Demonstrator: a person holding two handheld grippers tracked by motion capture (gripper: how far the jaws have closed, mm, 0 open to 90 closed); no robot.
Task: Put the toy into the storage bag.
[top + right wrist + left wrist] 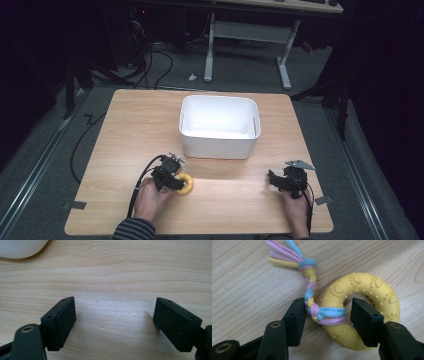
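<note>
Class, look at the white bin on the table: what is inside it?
The white bin looks empty in the high view: its pale floor and far wall show bare. The strip of floor just behind its near wall is hidden.

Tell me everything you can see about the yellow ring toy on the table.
The yellow ring toy looks like rubber, with raised paw prints and small bumps. A braided rope of pink, blue and yellow strips is knotted around it and ends in loose tassels. It lies flat on the wooden table, in front of the white bin. The left gripper has its open jaws on either side of the knotted part, not yet closed.
</note>
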